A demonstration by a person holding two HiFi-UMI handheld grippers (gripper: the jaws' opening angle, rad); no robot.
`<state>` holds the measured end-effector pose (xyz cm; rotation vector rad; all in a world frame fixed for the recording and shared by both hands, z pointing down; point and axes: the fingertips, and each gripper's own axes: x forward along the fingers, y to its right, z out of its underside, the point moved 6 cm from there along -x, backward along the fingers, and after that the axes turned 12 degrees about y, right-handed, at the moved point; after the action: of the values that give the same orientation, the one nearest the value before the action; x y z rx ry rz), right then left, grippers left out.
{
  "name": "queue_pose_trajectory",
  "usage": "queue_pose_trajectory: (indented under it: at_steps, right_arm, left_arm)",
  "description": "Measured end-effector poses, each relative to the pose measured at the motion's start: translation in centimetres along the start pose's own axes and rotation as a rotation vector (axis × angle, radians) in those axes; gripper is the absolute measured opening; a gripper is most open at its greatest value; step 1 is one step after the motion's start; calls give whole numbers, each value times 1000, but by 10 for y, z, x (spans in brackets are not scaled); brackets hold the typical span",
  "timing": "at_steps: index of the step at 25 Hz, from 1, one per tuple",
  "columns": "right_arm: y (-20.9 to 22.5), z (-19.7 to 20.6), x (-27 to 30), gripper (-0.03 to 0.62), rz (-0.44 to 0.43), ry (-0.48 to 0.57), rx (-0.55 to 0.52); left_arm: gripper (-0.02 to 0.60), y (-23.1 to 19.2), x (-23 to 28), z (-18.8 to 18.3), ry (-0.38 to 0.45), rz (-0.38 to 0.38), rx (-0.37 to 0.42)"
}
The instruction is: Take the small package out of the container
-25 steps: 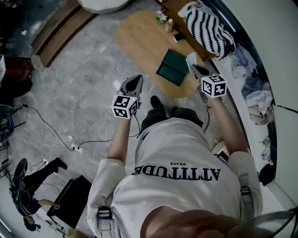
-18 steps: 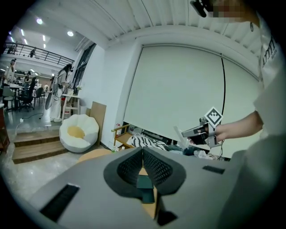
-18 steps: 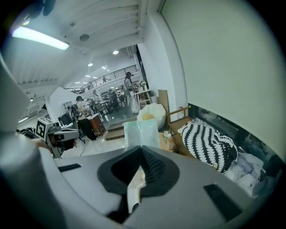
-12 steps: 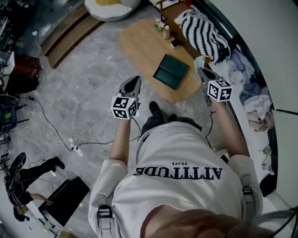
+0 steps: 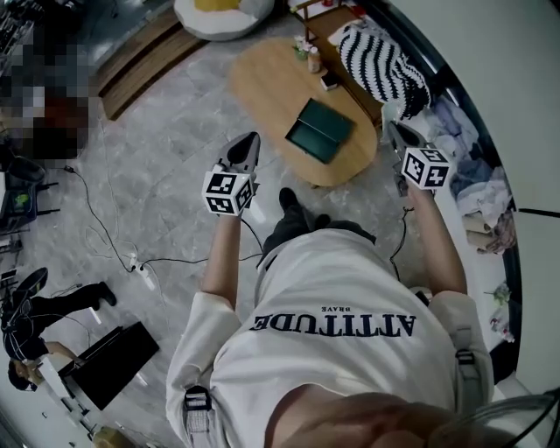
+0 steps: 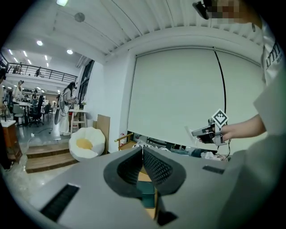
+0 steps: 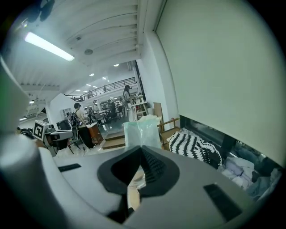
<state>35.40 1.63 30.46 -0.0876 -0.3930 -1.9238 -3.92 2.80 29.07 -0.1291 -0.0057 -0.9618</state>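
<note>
On the wooden counter (image 5: 271, 79), head view, green container (image 5: 320, 129) lies open; L gripper (image 5: 249, 144) and R gripper (image 5: 395, 131) hang clear of it. L gripper view: fingers clenched, empty, prob. spare. R gripper view: fingers pinch small package (image 7: 142, 130), so it's out of container.

Container (image 5: 321, 129) on counter (image 5: 271, 87), by its near right edge. Bottles (image 5: 308, 54) at counter's far end. Blanket (image 5: 382, 63) right of counter, further back. Beanbag (image 5: 214, 10) on floor (image 5: 166, 114) past counter's far end. Left hand-held gripper (image 5: 252, 140) over floor, left of counter. Right hand-held gripper (image 5: 391, 128) right of counter, small package (image 7: 142, 130) between its jaws. Power strip (image 5: 140, 273) on floor, far left.
</note>
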Motion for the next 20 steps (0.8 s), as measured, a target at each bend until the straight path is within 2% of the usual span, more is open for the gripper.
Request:
queue_pose_trajectory:
  at_steps: [4, 9, 14, 20]
  right_arm:
    - [8, -10, -11, 20, -7, 30, -7]
    - [5, -22, -21, 20, 2, 75, -14]
    - [-9, -33, -23, 20, -15, 100, -28]
    - [-37, -50, -19, 20, -13, 148, -50]
  left_arm:
    - [23, 13, -12, -11, 18, -18, 33]
    - [23, 15, -35, -22, 49, -60, 27]
    - [23, 9, -56, -33, 67, -87, 42]
    - [23, -13, -75, -47, 90, -81, 55]
